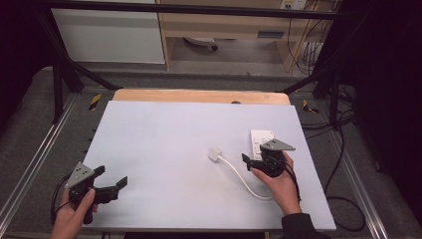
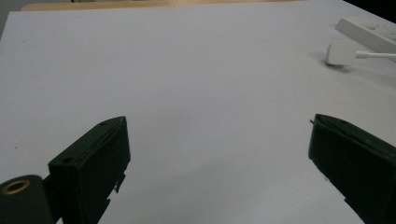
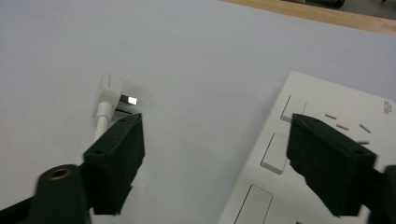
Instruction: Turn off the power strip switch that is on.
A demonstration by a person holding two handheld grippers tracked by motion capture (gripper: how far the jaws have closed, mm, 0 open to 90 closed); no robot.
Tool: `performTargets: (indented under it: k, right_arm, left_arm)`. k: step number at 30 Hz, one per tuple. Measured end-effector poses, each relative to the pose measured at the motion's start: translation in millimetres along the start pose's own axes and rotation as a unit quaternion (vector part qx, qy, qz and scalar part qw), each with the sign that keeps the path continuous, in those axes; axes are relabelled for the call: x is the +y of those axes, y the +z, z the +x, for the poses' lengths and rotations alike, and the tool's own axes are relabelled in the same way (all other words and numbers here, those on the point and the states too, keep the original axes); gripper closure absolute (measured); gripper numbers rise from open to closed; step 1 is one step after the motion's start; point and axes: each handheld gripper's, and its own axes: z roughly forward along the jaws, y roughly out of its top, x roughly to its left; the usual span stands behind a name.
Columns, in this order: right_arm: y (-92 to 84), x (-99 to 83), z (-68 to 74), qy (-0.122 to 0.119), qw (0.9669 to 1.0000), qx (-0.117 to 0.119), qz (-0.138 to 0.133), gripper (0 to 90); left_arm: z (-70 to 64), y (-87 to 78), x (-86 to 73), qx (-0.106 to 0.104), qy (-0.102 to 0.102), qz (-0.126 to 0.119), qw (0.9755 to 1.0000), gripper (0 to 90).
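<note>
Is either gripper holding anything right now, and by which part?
Nothing is held. The left gripper and right gripper both have open, empty jaws; the plug lies free.

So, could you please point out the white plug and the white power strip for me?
white plug (image 3: 108, 93), right gripper view, on its flat body.
white power strip (image 3: 303, 93), right gripper view, on its bare top face.

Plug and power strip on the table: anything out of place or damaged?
No damage visible. The white plug lies unplugged on its side on the white table sheet, its metal prongs exposed, left of the white power strip. Its white cable curves loosely toward the right claw.
</note>
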Motion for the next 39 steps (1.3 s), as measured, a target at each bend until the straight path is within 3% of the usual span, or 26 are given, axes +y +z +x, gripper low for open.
performTargets:
  k: [4, 9, 14, 21, 25, 39]
  right_arm:
    - [-1.0, 3.4, 1.5, 0.001, 0.9999, 0.009, -0.007, 6.9]
    - [-1.3, 7.0, 2.8, 0.002, 0.9998, 0.014, -0.013, 4.0]
    - [0.3, 9.8, 4.8, -0.018, 0.9994, 0.014, -0.026, 5.1]
    - [0.9, 19.3, 4.4, -0.026, 0.9992, 0.024, -0.015, 4.1]
    - [-0.5, 23.9, 1.2, -0.016, 0.9994, 0.026, -0.016, 4.0]
    - [-15.4, 33.0, -9.8, -0.018, 0.9987, 0.027, -0.038, 2.9]
  left_arm:
    - [-0.1, 0.5, -0.3, 0.001, -0.001, 0.001, 1.0000, 5.3]
    - [-1.1, 0.8, -0.2, 0.000, 0.004, 0.003, 1.0000, 5.3]
    - [-0.1, 0.1, -0.4, 0.000, 0.001, 0.001, 1.0000, 5.4]
    - [-0.6, 0.4, -0.2, 0.000, 0.002, 0.001, 1.0000, 5.4]
    - [-0.6, 0.1, -0.3, 0.000, 0.002, 0.001, 1.0000, 5.4]
    - [-0.6, 0.3, -0.3, 0.000, 0.002, 0.001, 1.0000, 5.3]
